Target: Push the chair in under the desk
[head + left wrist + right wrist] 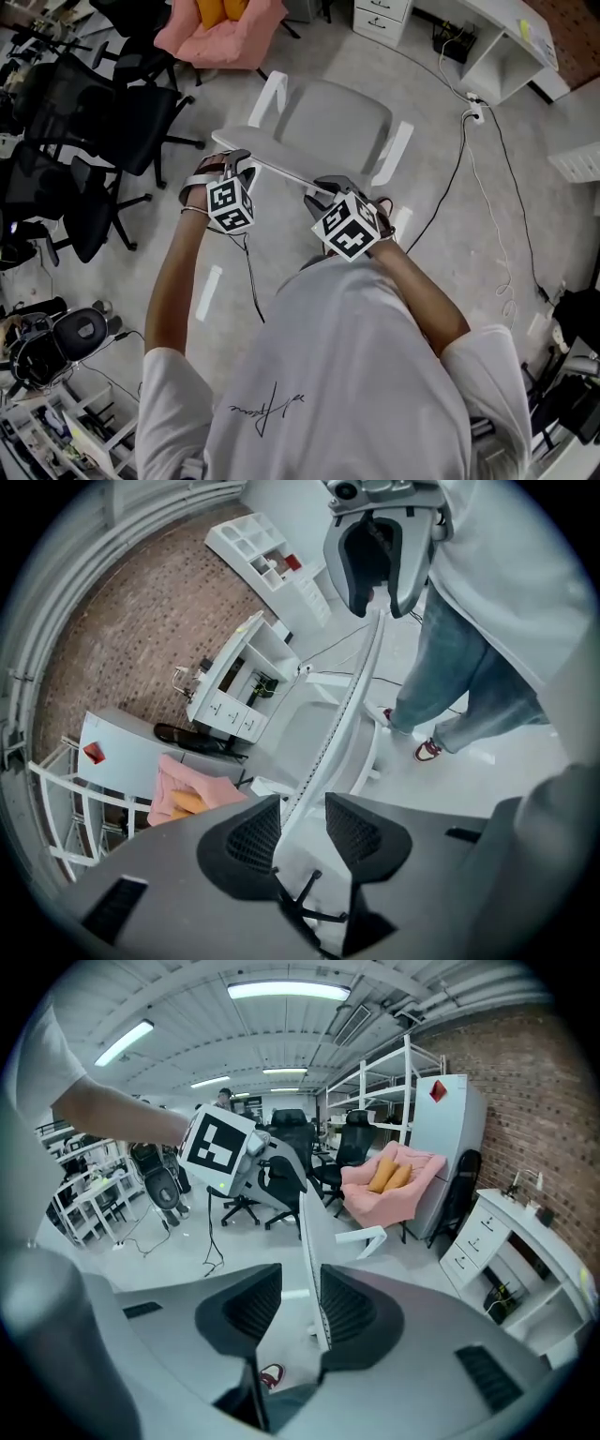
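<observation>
Looking down from the head view: on the left a cluster of black office chairs [94, 122] runs off the frame edge. The pink armchair [225, 37] is cropped at the top. Over on the right the white desk [511, 42] is cut by the corner, so only one end shows. The white chair [333, 122] stands out on the open floor, apart from that desk, with its base hidden beneath it. The person's white T-shirt [347, 375] fills the bottom and covers the floor below the hands.

Writing now: a thin handwritten scrawl [267, 405] on the shirt, too small to read. The marker cubes [230, 204] carry black-and-white squares, no words. In the right gripper view a red diamond sticker [436, 1090] sits on a white cabinet [450, 1138]; nothing on it is legible.

And the tools. Left tool [302, 829]: jaws partway open, the thin top edge of the backrest [248, 142] running up between the pads. It lies close to the pad on that view's left, though contact is hard to judge, and the other pad is clear of it. That is a straddle, not a clamp. Right tool [300, 1305], further along the same edge: jaws partway open too. Here the edge lies against the pad on that view's right, and the opposite pad stands off it.
</observation>
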`<state>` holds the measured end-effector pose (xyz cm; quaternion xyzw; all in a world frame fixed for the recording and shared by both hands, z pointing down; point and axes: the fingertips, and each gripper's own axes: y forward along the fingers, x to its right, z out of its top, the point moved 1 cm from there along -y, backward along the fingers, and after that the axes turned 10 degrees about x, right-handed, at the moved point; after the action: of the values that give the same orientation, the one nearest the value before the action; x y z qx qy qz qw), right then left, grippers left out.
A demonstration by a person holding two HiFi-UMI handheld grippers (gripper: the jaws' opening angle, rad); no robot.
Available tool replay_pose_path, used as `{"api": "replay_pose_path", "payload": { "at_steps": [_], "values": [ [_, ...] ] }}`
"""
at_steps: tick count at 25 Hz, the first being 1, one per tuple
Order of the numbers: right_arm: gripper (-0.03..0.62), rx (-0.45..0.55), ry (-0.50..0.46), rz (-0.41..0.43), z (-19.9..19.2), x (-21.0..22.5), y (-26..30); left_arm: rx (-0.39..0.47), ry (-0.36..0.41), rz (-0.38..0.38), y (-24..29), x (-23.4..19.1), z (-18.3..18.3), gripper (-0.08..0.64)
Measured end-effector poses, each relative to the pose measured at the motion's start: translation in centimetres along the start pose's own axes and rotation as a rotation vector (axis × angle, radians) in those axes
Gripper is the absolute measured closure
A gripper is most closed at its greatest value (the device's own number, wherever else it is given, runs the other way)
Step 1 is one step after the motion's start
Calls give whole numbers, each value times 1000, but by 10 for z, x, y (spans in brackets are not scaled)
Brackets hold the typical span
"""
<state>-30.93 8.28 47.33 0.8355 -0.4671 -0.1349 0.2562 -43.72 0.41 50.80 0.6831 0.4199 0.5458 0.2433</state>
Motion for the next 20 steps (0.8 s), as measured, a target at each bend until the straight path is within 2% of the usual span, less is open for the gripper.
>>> {"api": "replay_pose_path", "payload": {
  "at_steps": [7,12,17,20],
  "values": [
    [462,-51,-9,-37,-21,25,-10,-34,-25,-30,23,-3,7,423],
    [462,-80,-34,-64,-20,25,6,-21,-18,-32,22,-8,-9,422],
    [462,-105,-79,-79,-28,29,18,-54,-4,-1,27,-13,-17,422],
    [463,-112,-76,-77,-32,27,23,-58,-26,18,30,-13,-24,417]
  ]
}}
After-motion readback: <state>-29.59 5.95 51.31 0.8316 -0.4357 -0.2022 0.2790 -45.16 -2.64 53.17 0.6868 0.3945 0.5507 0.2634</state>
